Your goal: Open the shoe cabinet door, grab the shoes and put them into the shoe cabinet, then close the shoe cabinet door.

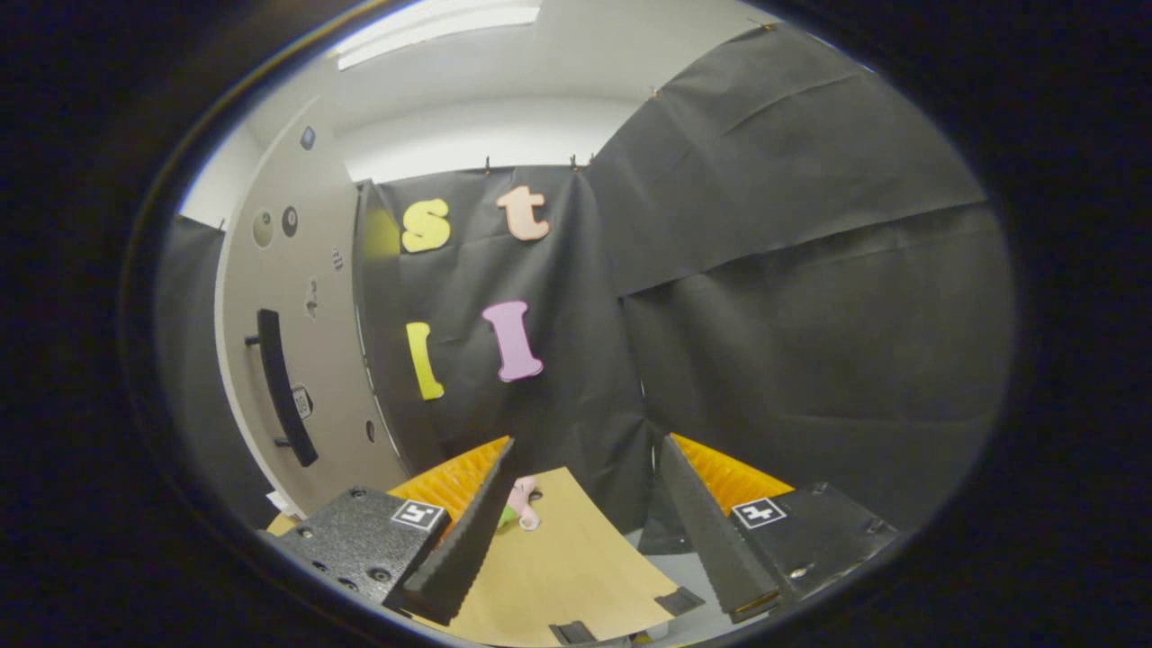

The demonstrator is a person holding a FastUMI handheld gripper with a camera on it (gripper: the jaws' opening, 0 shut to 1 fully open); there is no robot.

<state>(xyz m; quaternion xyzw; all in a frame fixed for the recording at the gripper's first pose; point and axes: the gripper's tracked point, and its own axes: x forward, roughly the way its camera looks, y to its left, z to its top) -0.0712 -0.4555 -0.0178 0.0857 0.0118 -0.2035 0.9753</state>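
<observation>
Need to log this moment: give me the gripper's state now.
Hand-held gripper: open, holding nothing, fingers apart over the wooden board.

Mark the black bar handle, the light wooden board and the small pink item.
black bar handle (283,391): gripper view, mid-bar.
light wooden board (567,562): gripper view, bare top between the open fingers.
small pink item (524,502): gripper view, its middle, at the board's far edge.

Gripper (585,522) fingers spread, gap between them free. Cabinet door (297,360) stands left of fingers; booth wall (765,315) blocks ahead.
</observation>
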